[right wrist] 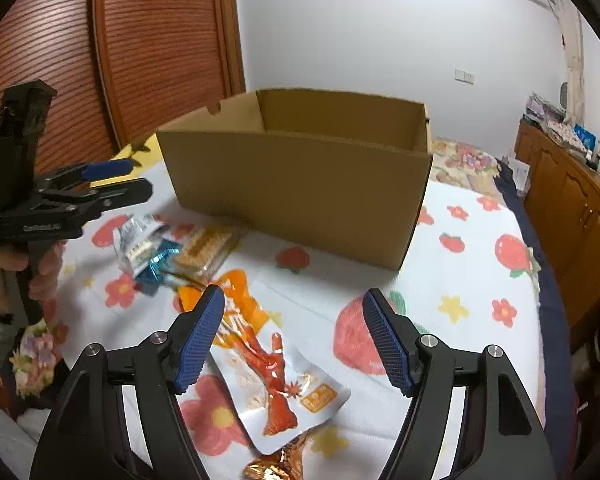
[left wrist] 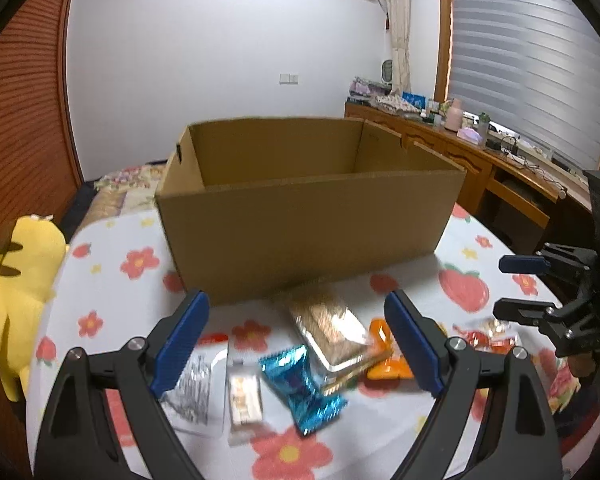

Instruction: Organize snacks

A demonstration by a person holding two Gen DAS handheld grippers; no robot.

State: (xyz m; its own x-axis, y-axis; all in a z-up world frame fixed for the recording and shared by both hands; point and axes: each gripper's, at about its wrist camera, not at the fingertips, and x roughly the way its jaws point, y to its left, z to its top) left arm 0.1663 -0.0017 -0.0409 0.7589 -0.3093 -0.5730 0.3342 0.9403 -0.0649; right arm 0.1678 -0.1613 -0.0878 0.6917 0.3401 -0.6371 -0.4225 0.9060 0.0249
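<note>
An open cardboard box (left wrist: 300,232) stands on a flower-print cloth (left wrist: 108,288); it shows in the right wrist view too (right wrist: 300,196). In front of it lie snacks: a clear cracker pack (left wrist: 328,328), a blue foil packet (left wrist: 304,388), a small white bar (left wrist: 244,400), a silver pouch (left wrist: 192,396) and an orange pack (left wrist: 384,356). My left gripper (left wrist: 296,344) is open above them. My right gripper (right wrist: 296,340) is open over a white-and-orange pouch (right wrist: 276,376). A gold foil wrapper (right wrist: 276,468) lies near it.
A yellow plush toy (left wrist: 16,292) sits at the cloth's left edge. A wooden desk (left wrist: 480,168) with clutter runs along the right under a blinded window. A wooden slatted door (right wrist: 60,60) is on the left. More wrapped snacks (left wrist: 488,336) lie at right.
</note>
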